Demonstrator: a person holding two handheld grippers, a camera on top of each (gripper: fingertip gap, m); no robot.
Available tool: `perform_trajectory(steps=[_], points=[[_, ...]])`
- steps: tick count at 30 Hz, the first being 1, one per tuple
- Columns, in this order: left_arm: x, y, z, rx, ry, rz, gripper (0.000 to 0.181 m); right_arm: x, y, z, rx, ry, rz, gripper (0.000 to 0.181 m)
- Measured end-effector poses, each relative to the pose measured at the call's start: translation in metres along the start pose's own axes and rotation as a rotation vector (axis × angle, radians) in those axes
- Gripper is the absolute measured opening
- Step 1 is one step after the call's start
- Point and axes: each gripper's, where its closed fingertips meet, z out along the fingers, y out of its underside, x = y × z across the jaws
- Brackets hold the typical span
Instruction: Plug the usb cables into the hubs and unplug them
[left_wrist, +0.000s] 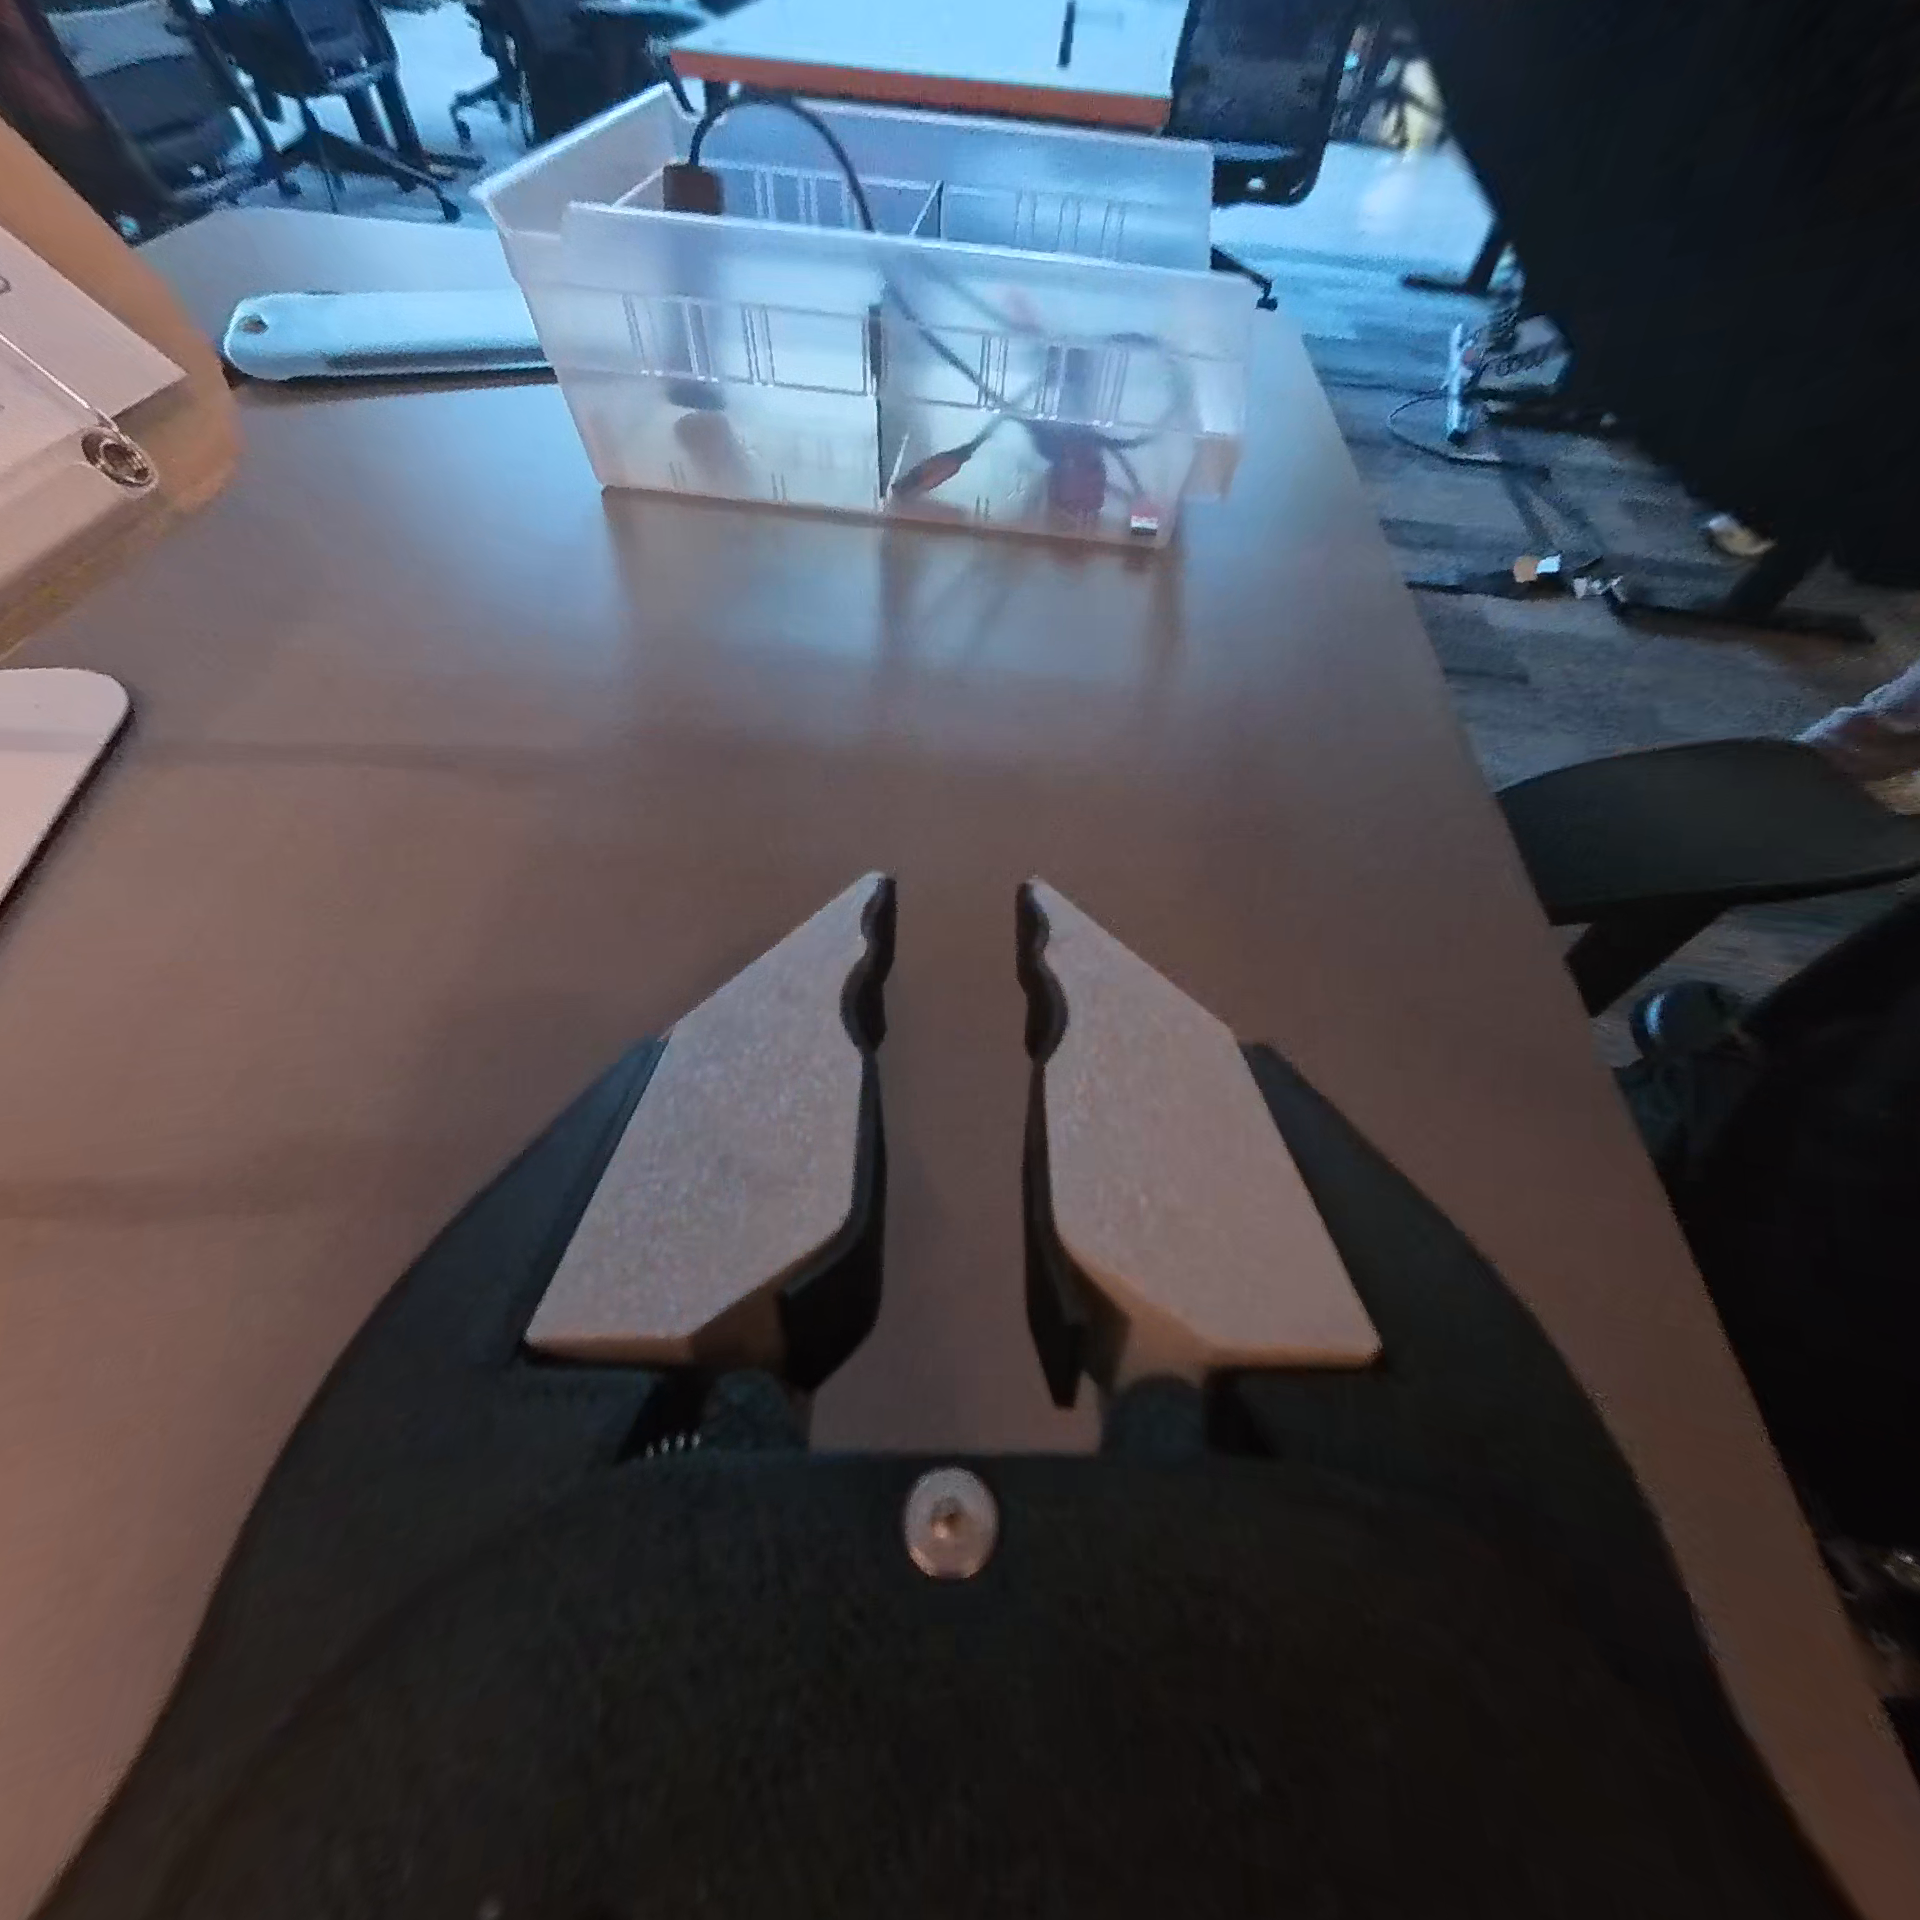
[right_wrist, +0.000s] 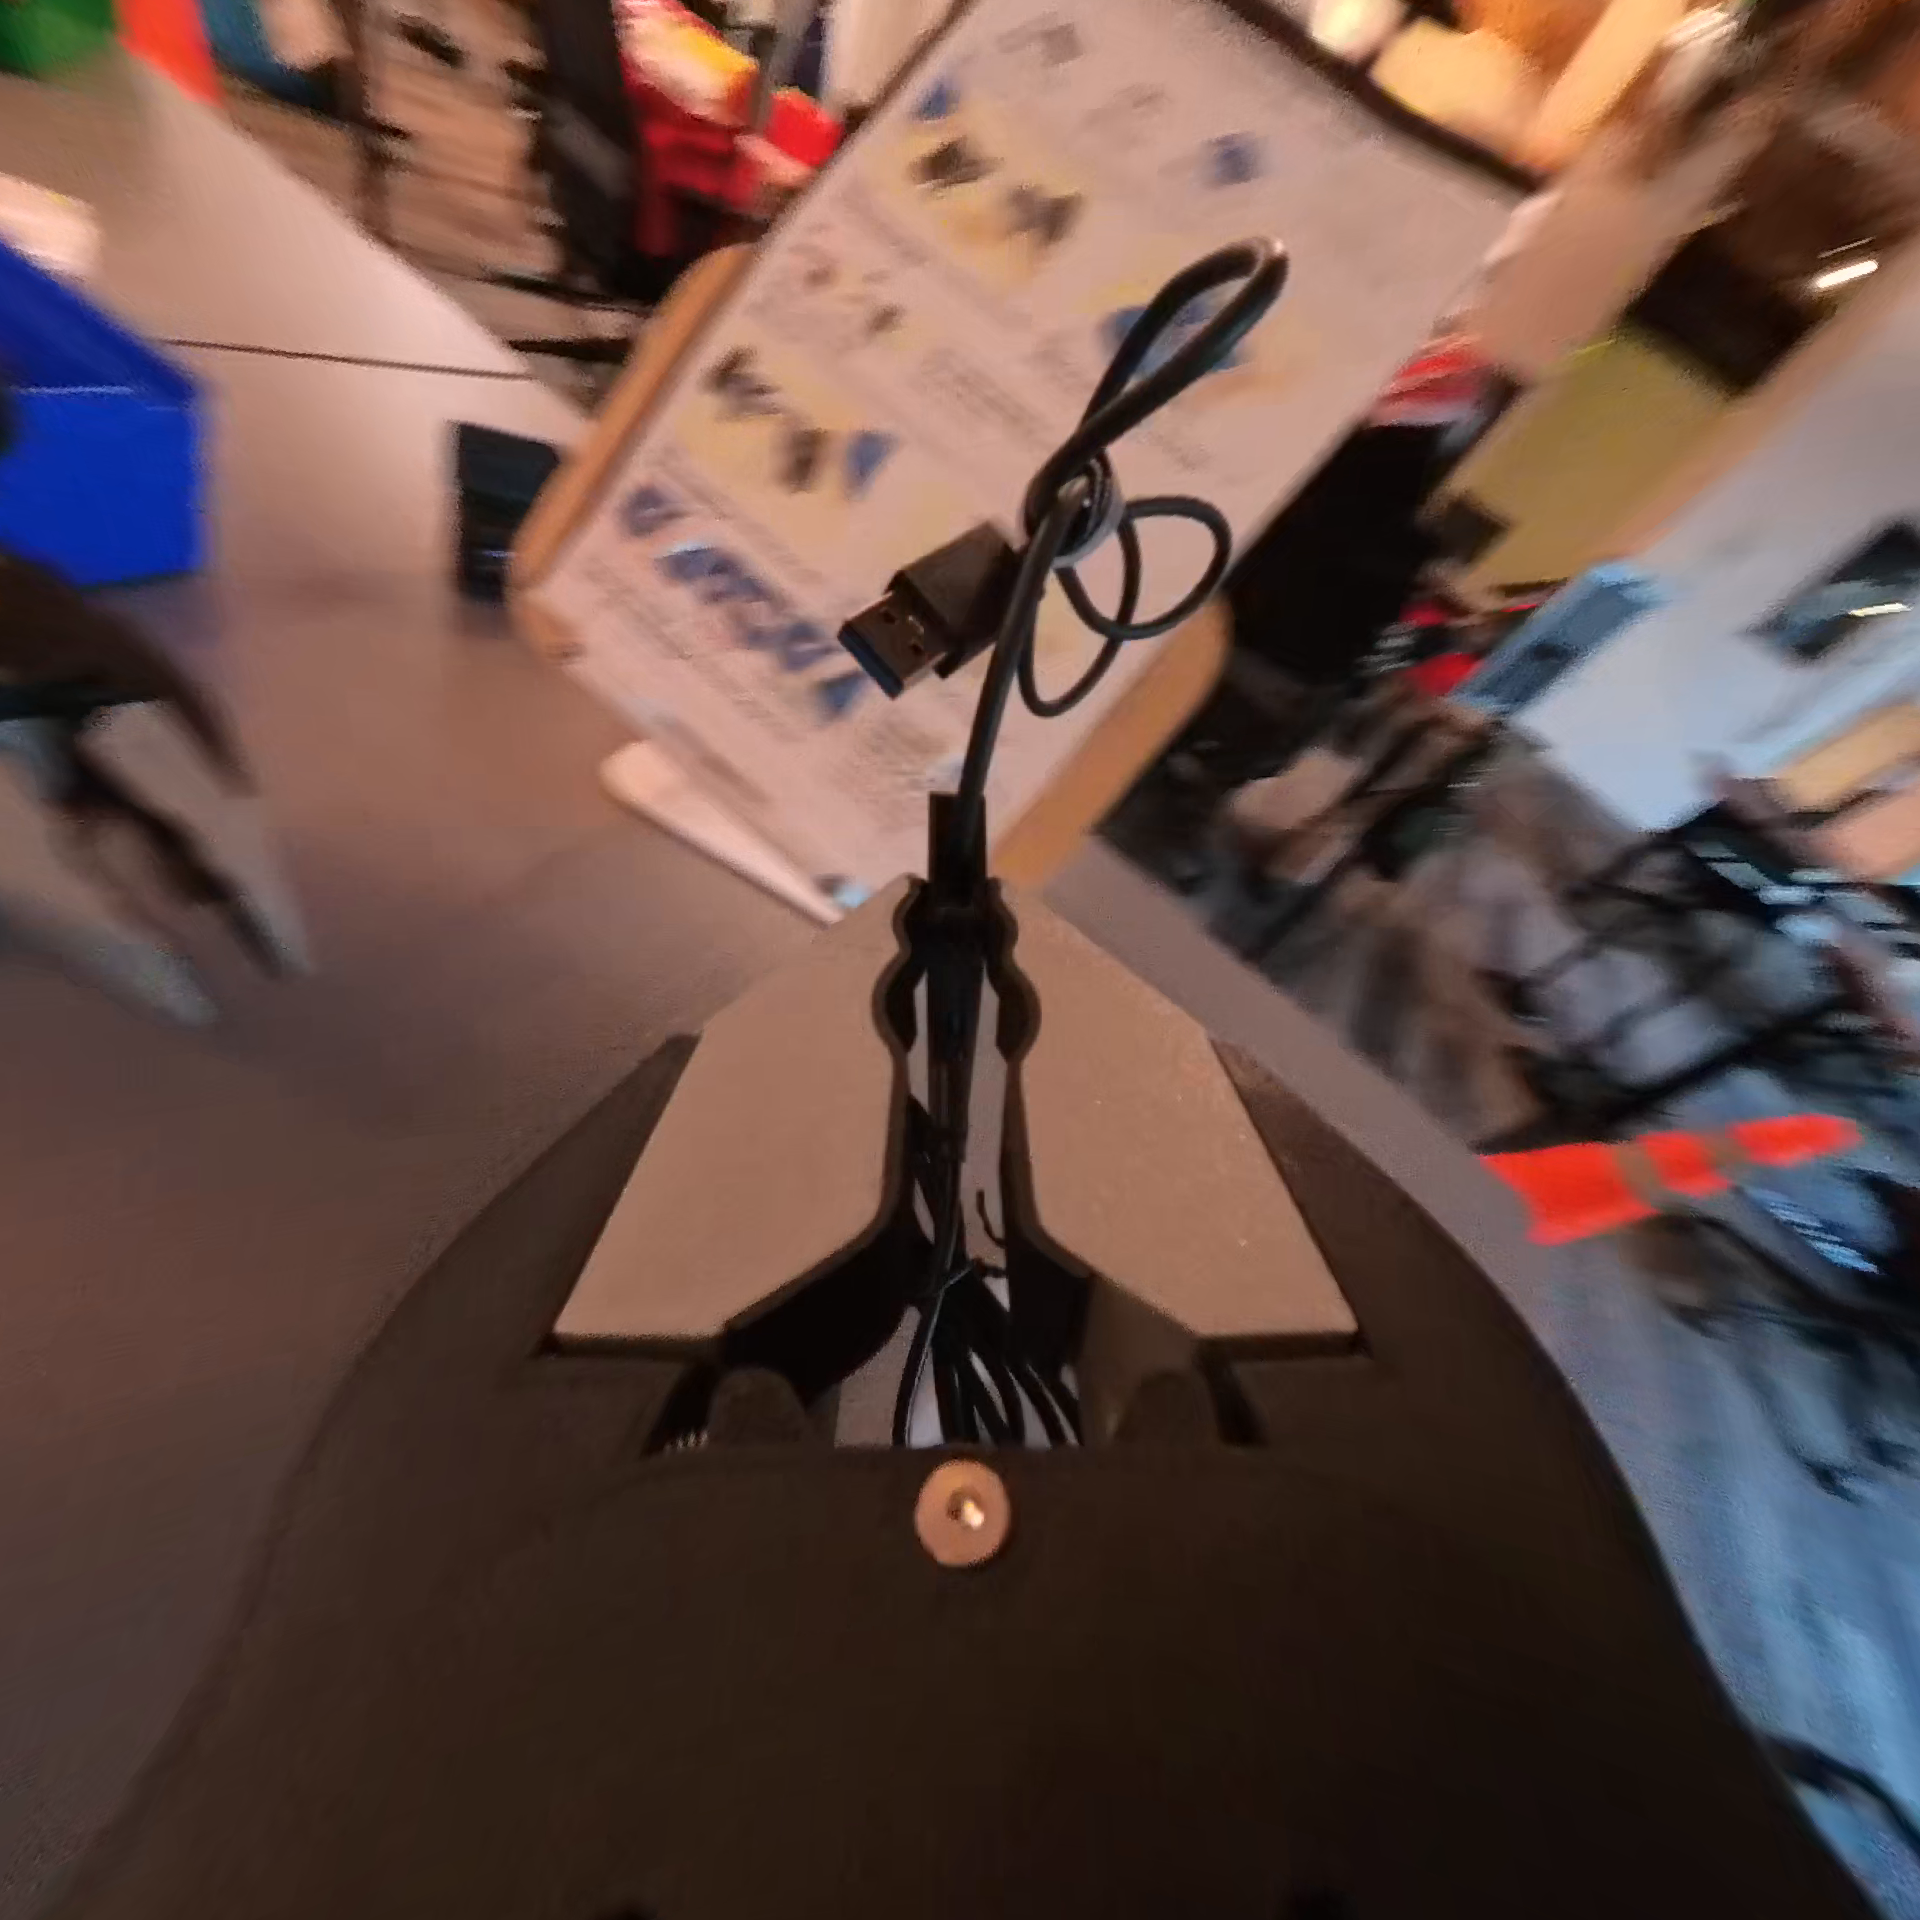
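Observation:
My left gripper (left_wrist: 956, 899) is open by a narrow gap and empty, low over the brown table (left_wrist: 727, 675). Ahead of it stands a clear plastic divided box (left_wrist: 873, 343) holding black cables with red ends (left_wrist: 1075, 468). A dark plug (left_wrist: 691, 189) sticks up at the box's back left. My right gripper (right_wrist: 956, 894) is shut on a black usb cable (right_wrist: 987, 727) and holds it in the air. The cable's tied coil (right_wrist: 1143, 384) and its usb plug (right_wrist: 920, 618) with a blue insert stand free above the fingertips. The left gripper (right_wrist: 156, 862) shows blurred at the left of the right wrist view.
A long white flat object (left_wrist: 384, 332) lies left of the box. A clear sign holder (left_wrist: 73, 395) and a white rounded pad (left_wrist: 42, 748) sit at the table's left. A black chair (left_wrist: 1704, 821) stands off the right edge. A printed board (right_wrist: 935, 364) and a blue bin (right_wrist: 94, 457) show in the blurred right wrist view. Left tips to right tips: about 25 cm.

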Motion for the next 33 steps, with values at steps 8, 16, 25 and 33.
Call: perform_trajectory(steps=[8, 16, 25, 33], points=[[-0.003, 0.007, 0.002, -0.036, -0.012, -0.003, 0.018, 0.12, 0.097, -0.002, -0.291, 0.225, -0.047, 0.01], [-0.006, 0.013, 0.005, -0.056, -0.008, -0.029, 0.015, 0.118, 0.176, 0.007, -0.542, 0.237, -0.088, 0.011], [-0.007, 0.022, 0.009, -0.104, -0.013, -0.022, 0.014, 0.094, 0.14, 0.021, -0.519, 0.194, -0.108, 0.021], [-0.007, 0.024, 0.01, -0.114, -0.013, -0.023, 0.013, 0.116, 0.149, 0.06, -0.563, 0.129, 0.131, 0.043]])
